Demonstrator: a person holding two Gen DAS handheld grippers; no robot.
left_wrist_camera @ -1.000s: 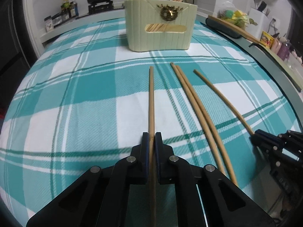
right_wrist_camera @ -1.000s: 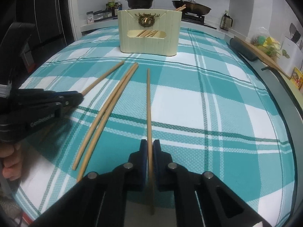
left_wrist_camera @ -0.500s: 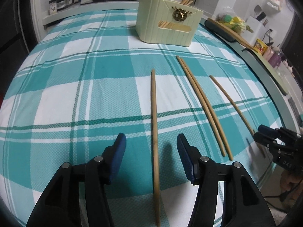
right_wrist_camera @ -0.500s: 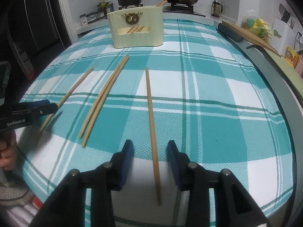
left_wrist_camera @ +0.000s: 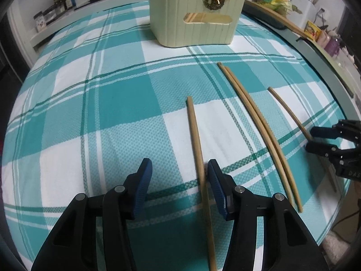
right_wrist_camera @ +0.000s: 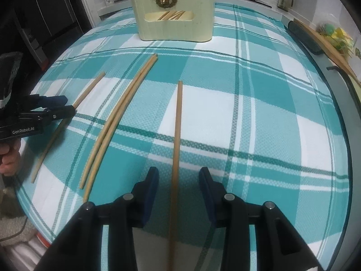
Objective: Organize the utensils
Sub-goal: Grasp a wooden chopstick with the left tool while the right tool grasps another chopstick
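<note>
Left gripper (left_wrist_camera: 178, 171) and right gripper (right_wrist_camera: 178, 177) are both showing jaws apart, each straddling a long wooden chopstick (left_wrist_camera: 198, 155) lying on the teal plaid desk cloth (left_wrist_camera: 112, 94). The cream ribbed utensil holder (left_wrist_camera: 196, 13) is standing beyond.

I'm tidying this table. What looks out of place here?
Four chopsticks lie loose on the checked cloth instead of in the cream holder: one between the open right gripper, a touching pair, one by the open left gripper. Nothing is spilled.
</note>
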